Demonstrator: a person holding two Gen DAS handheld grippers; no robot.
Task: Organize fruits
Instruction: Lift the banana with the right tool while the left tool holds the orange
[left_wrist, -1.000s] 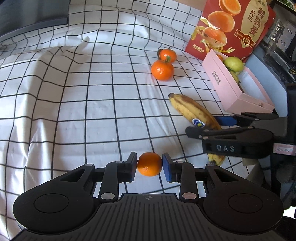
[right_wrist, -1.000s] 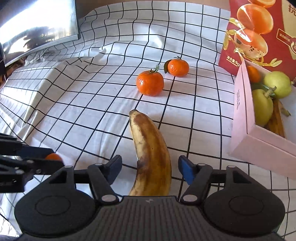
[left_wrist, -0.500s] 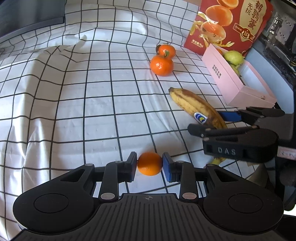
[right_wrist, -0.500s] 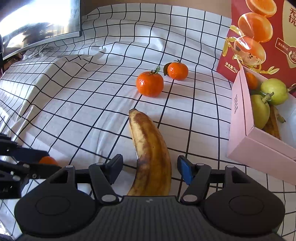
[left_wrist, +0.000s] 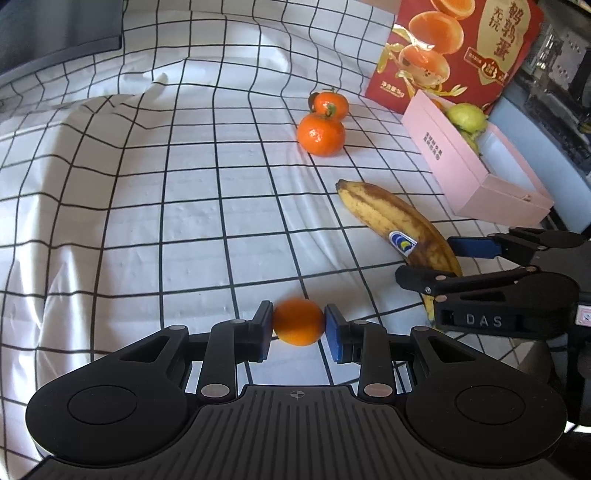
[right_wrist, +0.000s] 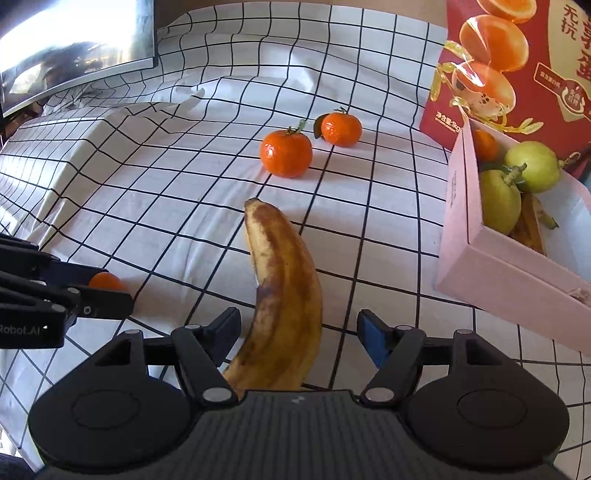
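My left gripper (left_wrist: 298, 325) is shut on a small orange mandarin (left_wrist: 298, 322), held just above the checked cloth; it also shows in the right wrist view (right_wrist: 105, 282). My right gripper (right_wrist: 299, 330) is open, its fingers on either side of a brown-spotted banana (right_wrist: 284, 291) lying on the cloth, without touching it. The banana (left_wrist: 399, 229) has a blue sticker. Two more mandarins (right_wrist: 286, 153) (right_wrist: 340, 128) lie farther back. A pink box (right_wrist: 491, 273) at the right holds two green pears (right_wrist: 498, 201), a mandarin and a banana.
A red printed carton (right_wrist: 517, 55) stands behind the pink box. A monitor (right_wrist: 74, 48) is at the far left. The white black-grid cloth (left_wrist: 147, 206) is rumpled at the left. Dark equipment (left_wrist: 554, 92) stands beyond the box.
The left gripper has drawn back and risen a little with the mandarin still held. The right gripper has stayed open around the banana, shifting only slightly.
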